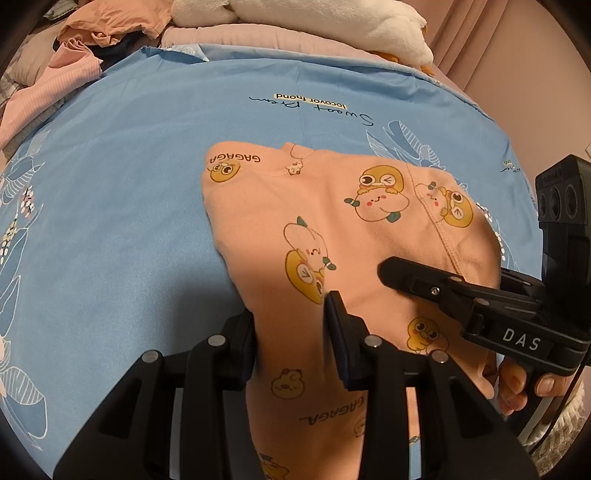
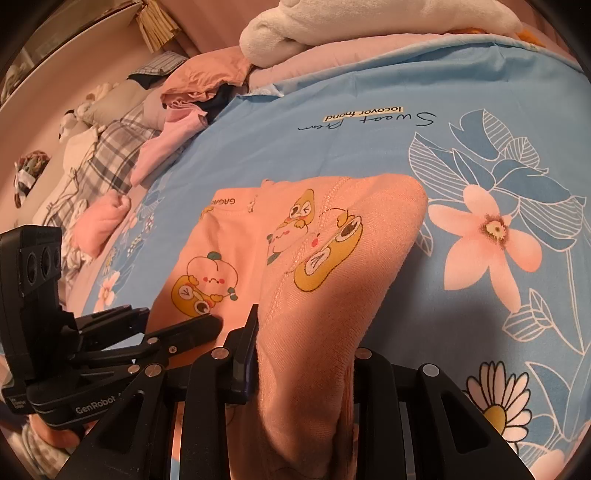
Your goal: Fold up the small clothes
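Note:
A small peach garment [image 1: 332, 229] printed with cartoon ducks and peaches lies on the blue flowered bedsheet [image 1: 129, 184]. Its far part is flat and its near edge is raised. My left gripper [image 1: 291, 317] is shut on a bunch of that near edge, and cloth fills the gap between its fingers. From the right, my right gripper [image 1: 399, 273] reaches over the same garment. In the right wrist view the garment [image 2: 332, 258] rises in a thick fold into my right gripper [image 2: 306, 343], which is shut on it. The cloth hides its right finger. My left gripper [image 2: 173, 321] sits just to the left.
A heap of pink, peach and dark clothes [image 1: 81, 44] lies at the far left of the bed. A white plush [image 1: 314, 18] sits at the head. A rolled pink cloth [image 2: 103, 218] and plaid bedding [image 2: 107, 158] line the left side. A hand [image 1: 517, 384] holds the right gripper.

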Demonstrator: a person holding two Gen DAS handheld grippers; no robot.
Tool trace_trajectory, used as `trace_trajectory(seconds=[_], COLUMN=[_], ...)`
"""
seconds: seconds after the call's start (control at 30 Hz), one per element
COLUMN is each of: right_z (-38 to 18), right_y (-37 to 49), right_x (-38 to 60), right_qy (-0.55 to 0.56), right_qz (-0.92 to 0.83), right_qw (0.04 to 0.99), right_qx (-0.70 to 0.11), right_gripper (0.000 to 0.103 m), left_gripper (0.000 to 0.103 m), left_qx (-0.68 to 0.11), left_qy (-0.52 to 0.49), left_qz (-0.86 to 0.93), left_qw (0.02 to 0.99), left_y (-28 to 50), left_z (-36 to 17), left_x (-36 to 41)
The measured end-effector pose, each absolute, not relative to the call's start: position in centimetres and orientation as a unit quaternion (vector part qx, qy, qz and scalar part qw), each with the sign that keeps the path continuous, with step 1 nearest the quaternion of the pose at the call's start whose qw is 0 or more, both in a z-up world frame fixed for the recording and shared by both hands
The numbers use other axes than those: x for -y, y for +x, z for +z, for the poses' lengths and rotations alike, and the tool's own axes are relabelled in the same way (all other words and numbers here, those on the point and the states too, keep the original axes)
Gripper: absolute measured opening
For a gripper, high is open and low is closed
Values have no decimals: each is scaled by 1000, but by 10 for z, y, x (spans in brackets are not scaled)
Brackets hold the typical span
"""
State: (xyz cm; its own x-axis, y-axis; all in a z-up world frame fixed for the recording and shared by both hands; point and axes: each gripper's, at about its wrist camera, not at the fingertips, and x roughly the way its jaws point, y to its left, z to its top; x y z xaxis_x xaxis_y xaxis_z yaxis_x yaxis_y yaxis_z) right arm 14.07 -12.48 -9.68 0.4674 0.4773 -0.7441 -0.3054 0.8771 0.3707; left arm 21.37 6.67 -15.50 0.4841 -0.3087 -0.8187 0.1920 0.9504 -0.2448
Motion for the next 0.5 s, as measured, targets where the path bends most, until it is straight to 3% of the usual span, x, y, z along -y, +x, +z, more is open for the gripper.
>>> trace_trajectory(seconds=[0.5], right_z=[-98], right_y=[141], right_x=[126], right_qy=[90], right_qz=[229], right_qw=[851], right_qx=[-464], right_gripper=[28], left_gripper=[37], left_qx=[-489], left_qy=[-56], left_qz=[-144], left_qw=[859], left_y=[215], left_z=[-155], left_x=[-66])
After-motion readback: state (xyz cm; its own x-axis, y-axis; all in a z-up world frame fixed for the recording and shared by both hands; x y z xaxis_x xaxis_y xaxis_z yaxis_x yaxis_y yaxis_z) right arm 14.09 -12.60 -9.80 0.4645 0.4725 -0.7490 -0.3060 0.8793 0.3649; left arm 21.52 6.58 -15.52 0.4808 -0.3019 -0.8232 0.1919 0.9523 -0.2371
